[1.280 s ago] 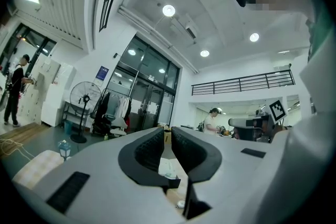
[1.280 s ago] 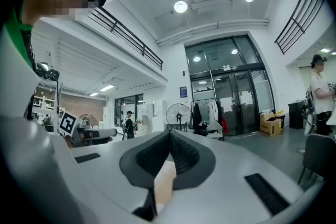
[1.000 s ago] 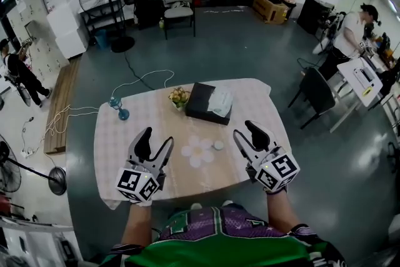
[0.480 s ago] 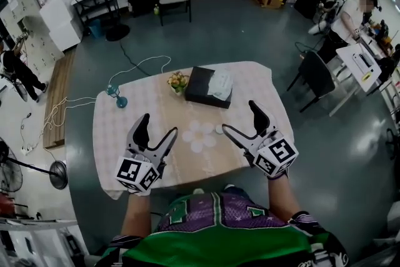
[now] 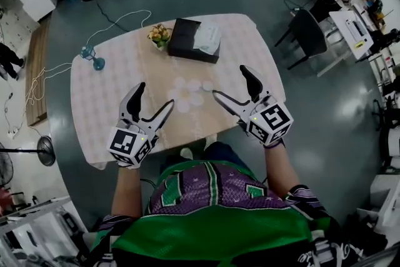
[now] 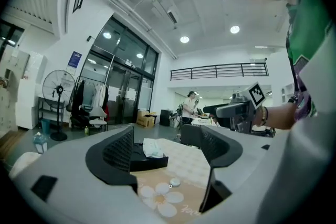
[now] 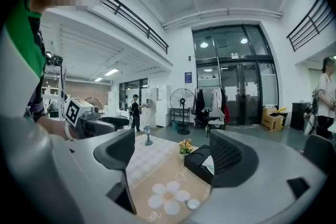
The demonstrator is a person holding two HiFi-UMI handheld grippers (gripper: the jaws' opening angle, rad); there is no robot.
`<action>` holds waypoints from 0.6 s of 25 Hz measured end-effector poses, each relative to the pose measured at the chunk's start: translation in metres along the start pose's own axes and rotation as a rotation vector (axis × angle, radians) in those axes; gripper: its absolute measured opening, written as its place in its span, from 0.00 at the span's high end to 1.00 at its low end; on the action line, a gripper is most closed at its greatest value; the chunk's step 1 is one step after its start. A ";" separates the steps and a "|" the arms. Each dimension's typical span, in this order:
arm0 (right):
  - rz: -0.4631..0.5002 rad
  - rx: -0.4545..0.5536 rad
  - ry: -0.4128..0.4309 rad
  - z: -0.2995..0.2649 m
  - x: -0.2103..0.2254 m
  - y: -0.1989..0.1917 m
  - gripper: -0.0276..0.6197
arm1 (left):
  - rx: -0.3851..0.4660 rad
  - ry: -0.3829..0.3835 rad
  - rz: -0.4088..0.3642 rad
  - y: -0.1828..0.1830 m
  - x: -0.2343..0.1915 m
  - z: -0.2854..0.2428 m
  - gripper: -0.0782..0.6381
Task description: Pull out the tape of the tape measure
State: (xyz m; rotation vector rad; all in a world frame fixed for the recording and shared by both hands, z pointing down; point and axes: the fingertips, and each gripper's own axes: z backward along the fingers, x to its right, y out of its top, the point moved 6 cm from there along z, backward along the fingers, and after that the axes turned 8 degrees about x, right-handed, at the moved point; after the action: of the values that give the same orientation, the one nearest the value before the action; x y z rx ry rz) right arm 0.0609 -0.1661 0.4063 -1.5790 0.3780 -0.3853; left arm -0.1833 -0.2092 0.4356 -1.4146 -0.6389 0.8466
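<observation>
You had just spread both claws wide, left gripper (image 5: 154, 95) and right gripper (image 5: 229, 81), with nothing between either. The small round tape measure (image 7: 193, 204) lay untouched on the table beside the flower mat (image 7: 167, 196), so pulling hadn't begun.

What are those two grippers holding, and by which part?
Nothing. The left gripper and right gripper have just been opening their jaws, and nothing stands between them.

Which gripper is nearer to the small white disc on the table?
The right gripper: the disc lies at the flower mat's right edge, the left gripper across the mat. Both grippers' jaws have just been opening, nothing between them.
</observation>
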 end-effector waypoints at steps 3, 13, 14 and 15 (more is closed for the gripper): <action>-0.018 -0.076 0.002 0.003 0.005 -0.023 0.28 | -0.063 -0.003 0.023 -0.023 0.007 -0.002 0.34; -0.012 -0.246 0.053 -0.018 0.048 -0.098 0.29 | -0.136 0.000 0.110 -0.074 0.006 -0.046 0.34; -0.003 -0.269 0.057 -0.021 0.052 -0.106 0.29 | -0.144 0.001 0.115 -0.077 0.005 -0.051 0.34; 0.007 -0.293 0.061 -0.023 0.056 -0.115 0.29 | -0.153 0.003 0.118 -0.080 0.005 -0.055 0.34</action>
State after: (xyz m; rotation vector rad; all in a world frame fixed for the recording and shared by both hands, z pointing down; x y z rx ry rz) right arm 0.1006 -0.2081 0.5230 -1.8532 0.5044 -0.3863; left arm -0.1258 -0.2340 0.5102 -1.6039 -0.6333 0.9041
